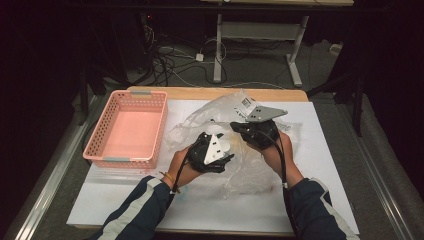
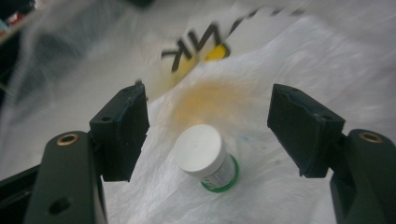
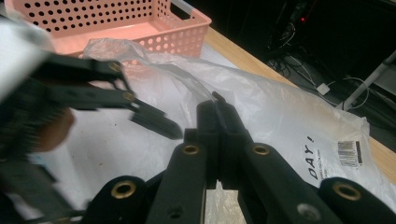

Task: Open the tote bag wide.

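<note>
Plastic bag [image 1: 235,125], clear and crumpled, lies spread over the middle of the white surface [image 1: 320,200], with black lettering and a barcode label near its far edge. The right tool [image 1: 250,131] has its jaws pressed together on a fold of this bag [image 3: 280,116], pinching the film and holding it up off the surface; the right gripper view shows the two black jaws meeting with the plastic caught between them.

The left tool [image 1: 212,150] sits just beside the right one, over the bag's near part. Its jaws stand wide apart, holding nothing. In the left gripper view a small bottle [image 2: 208,156] with a white cap and a green band on its label sits between them, touching neither. It rests on crinkled white film [image 2: 289,60] with a yellowish stain behind it; whether the bottle is inside the bag or on top of it I cannot tell. Part of the bag rises behind the bottle, blurred, with black letters and a yellow patch.

A pink basket [image 1: 129,129] with perforated walls sits on the surface to the left of the bag, near but apart from both tools, and looks empty. Beyond the surface, cables [image 1: 170,60] lie on the floor by a white frame [image 1: 218,47].
</note>
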`<state>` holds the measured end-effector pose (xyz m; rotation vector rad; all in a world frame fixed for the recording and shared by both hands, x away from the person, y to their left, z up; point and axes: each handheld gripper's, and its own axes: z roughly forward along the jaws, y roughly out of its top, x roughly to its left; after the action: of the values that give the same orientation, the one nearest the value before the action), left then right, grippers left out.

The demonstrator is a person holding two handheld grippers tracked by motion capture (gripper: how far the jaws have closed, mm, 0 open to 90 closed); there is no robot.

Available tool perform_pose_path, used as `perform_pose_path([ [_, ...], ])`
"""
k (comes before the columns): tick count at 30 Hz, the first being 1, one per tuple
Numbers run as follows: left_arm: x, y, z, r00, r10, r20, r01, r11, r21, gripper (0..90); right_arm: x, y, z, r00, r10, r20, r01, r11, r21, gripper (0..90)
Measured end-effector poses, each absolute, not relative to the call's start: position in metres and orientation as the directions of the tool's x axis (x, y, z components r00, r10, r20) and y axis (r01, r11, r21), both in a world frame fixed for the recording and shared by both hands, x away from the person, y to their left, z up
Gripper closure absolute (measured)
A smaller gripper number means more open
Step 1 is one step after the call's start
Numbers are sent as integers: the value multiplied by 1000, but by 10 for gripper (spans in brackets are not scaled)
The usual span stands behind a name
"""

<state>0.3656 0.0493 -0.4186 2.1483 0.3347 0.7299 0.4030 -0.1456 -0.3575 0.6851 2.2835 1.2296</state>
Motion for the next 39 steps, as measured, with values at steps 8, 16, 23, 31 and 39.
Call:
perform_pose_path([
  [8, 326, 86, -384, 764, 464, 447, -104, -596, 796, 262, 400, -148, -358, -773, 615, -158, 209, 482, 851, 900],
  [16, 338, 146, -388, 656, 635, 408, 64, -585, 809, 220, 394, -153, -357, -779, 603, -172, 199, 499, 844, 900],
  [23, 353, 154, -398, 661, 659, 360, 160, -592, 790, 175, 392, -160, -360, -781, 599, -177, 203, 512, 835, 900],
  [31, 370, 139, -412, 683, 663, 306, 249, -606, 756, 231, 388, -175, -353, -767, 616, -179, 199, 494, 846, 900],
  [39, 373, 139, -416, 706, 646, 289, 245, -606, 757, 690, 389, -177, -356, -767, 619, -171, 205, 489, 848, 900],
])
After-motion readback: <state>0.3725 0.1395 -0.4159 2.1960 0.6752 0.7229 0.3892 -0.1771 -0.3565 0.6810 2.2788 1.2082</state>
